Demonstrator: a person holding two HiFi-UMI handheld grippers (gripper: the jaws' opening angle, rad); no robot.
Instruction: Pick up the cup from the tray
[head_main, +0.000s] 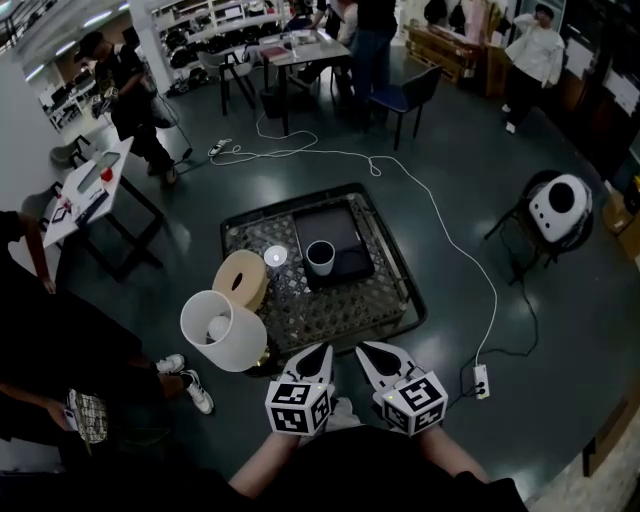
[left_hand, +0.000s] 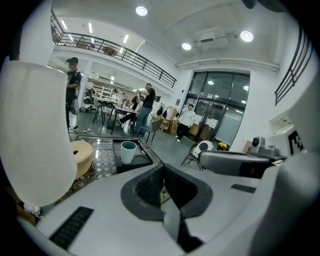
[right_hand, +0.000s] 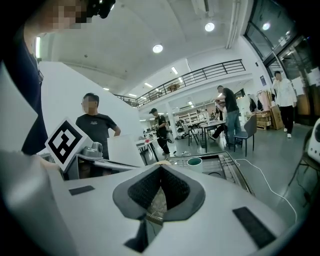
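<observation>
A white cup (head_main: 320, 257) with a dark inside stands upright at the near edge of a black tray (head_main: 335, 225) on a low patterned table (head_main: 345, 310). Both grippers hover at the table's near edge, well short of the cup. My left gripper (head_main: 322, 350) is shut with nothing in it, and my right gripper (head_main: 366, 348) is likewise shut and empty. In the left gripper view the cup (left_hand: 127, 151) stands on the tray (left_hand: 142, 161) beyond the closed gripper (left_hand: 163, 166). The right gripper view shows the cup (right_hand: 194, 162) just past its closed gripper (right_hand: 160, 167).
A white lampshade (head_main: 222, 330) and a beige round roll (head_main: 241, 280) sit at the table's near left. A small disc (head_main: 275, 256) lies left of the cup. A white cable (head_main: 440, 225) runs over the floor to a power strip (head_main: 481, 380). People, desks and chairs stand around.
</observation>
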